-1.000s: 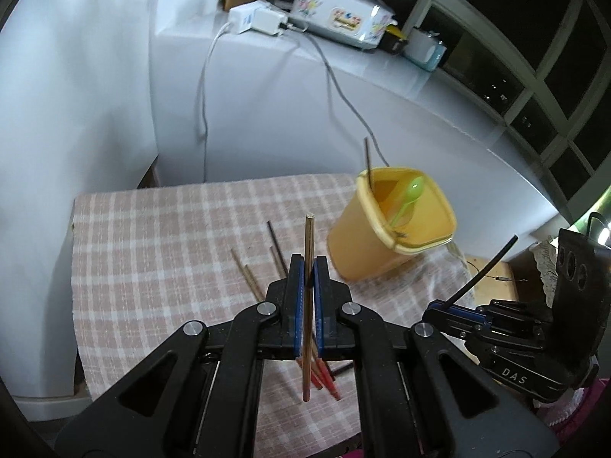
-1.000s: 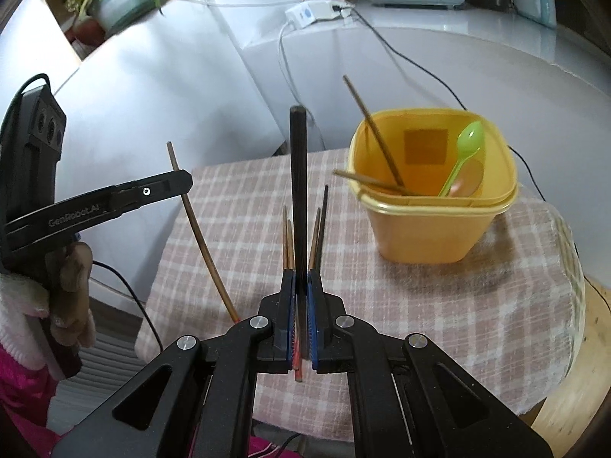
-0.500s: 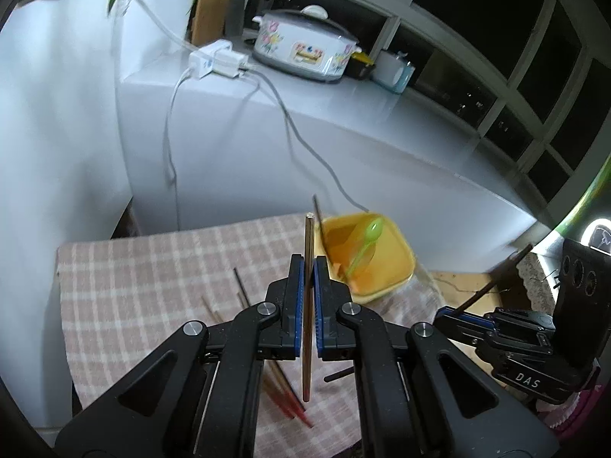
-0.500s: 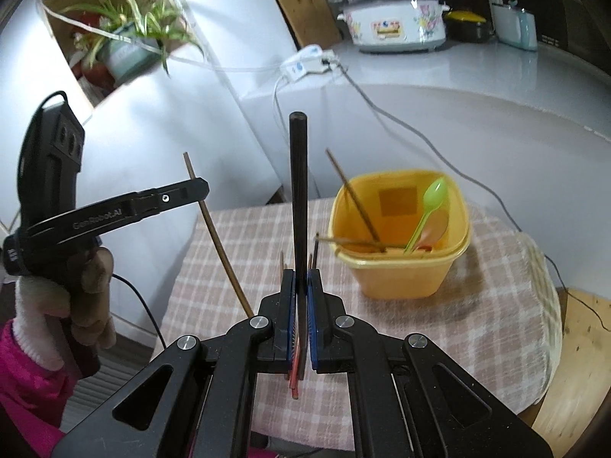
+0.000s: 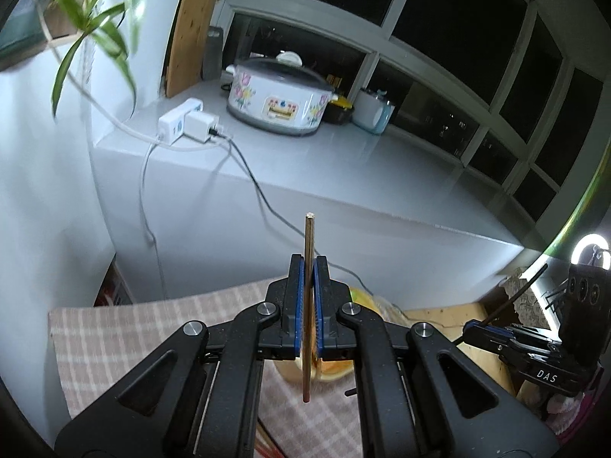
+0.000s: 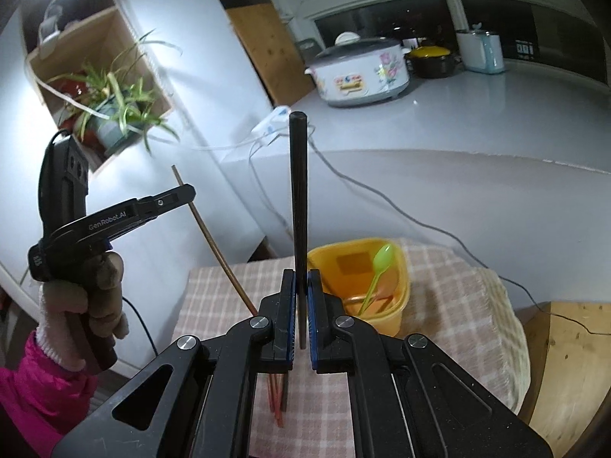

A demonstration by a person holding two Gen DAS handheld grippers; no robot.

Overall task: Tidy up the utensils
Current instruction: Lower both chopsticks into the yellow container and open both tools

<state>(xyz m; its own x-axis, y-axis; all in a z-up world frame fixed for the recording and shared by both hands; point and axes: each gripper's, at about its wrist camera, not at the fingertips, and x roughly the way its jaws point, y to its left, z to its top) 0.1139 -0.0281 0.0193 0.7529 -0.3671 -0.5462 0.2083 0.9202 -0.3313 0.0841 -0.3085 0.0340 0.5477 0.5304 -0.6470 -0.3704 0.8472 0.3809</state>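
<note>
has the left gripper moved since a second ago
Yes. The left gripper, shut on its wooden chopstick, has risen and tilted up: the yellow tub dropped low behind it.

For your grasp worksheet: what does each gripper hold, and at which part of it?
Left gripper clamps a light wooden chopstick around mid-length, both ends protruding. Right gripper clamps a black chopstick near its lower, thinner end.

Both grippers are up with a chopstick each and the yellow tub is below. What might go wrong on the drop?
The left gripper pinches the wooden chopstick between narrow jaws; it may pivot or slip. The right gripper's black chopstick stands tall, so it may miss the yellow tub or tip it. The green spoon inside may deflect incoming sticks.
</note>
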